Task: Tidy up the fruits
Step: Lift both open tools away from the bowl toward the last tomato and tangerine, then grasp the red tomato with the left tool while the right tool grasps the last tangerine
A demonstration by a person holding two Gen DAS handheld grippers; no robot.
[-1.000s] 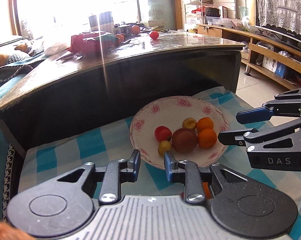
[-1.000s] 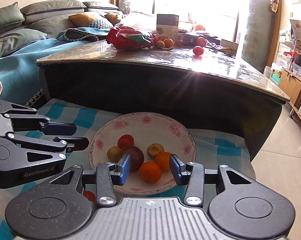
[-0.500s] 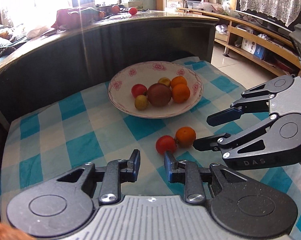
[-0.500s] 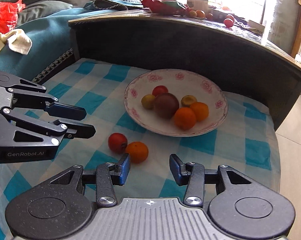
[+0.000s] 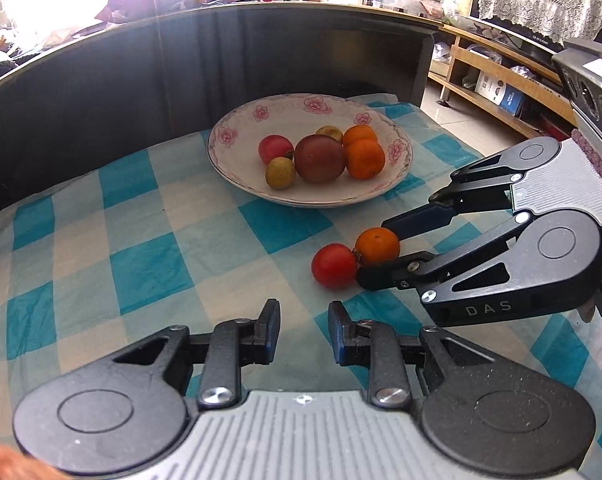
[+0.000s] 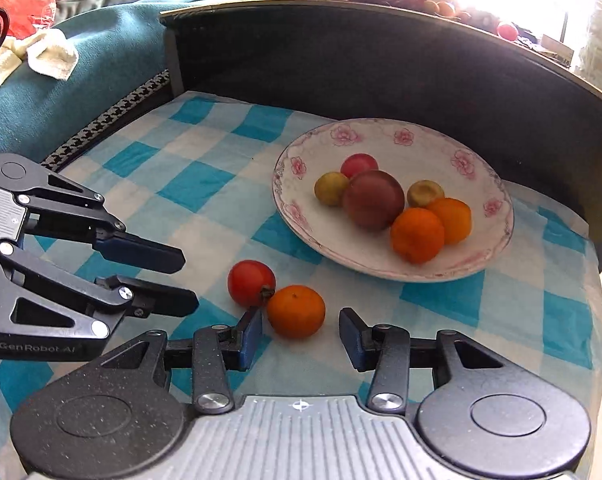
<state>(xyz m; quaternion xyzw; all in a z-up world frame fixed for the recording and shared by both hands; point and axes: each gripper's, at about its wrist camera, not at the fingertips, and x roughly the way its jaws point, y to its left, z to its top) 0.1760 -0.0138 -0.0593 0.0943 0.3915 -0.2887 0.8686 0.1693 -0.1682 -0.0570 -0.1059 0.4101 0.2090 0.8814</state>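
Since the earlier frames both grippers have come down toward the blue-and-white checked cloth [image 5: 149, 248], so the two loose fruits, hidden a second ago, now lie close in front of them and the dark table [image 5: 141, 64] rises behind the plate.

The right gripper [image 6: 299, 330] stands with its jaws apart, holding nothing; the loose orange [image 6: 296, 311] sits in the gap just ahead of the fingertips, and whether the left pad touches it cannot be told. The left gripper [image 5: 304, 330] has a narrow gap between its jaws, empty, with bare cloth ahead of it.

The flowered plate [image 5: 237, 136] rests on the cloth, well beyond the loose fruits. In it lie a large dark red fruit [image 5: 319, 159] in the middle, two oranges [image 5: 364, 157] touching each other at its right in the left wrist view, a red fruit [image 5: 275, 148] at its left, and two small yellow-green fruits [image 5: 280, 173], one near, one far.

The loose red tomato [image 6: 250, 283] touches the loose orange.
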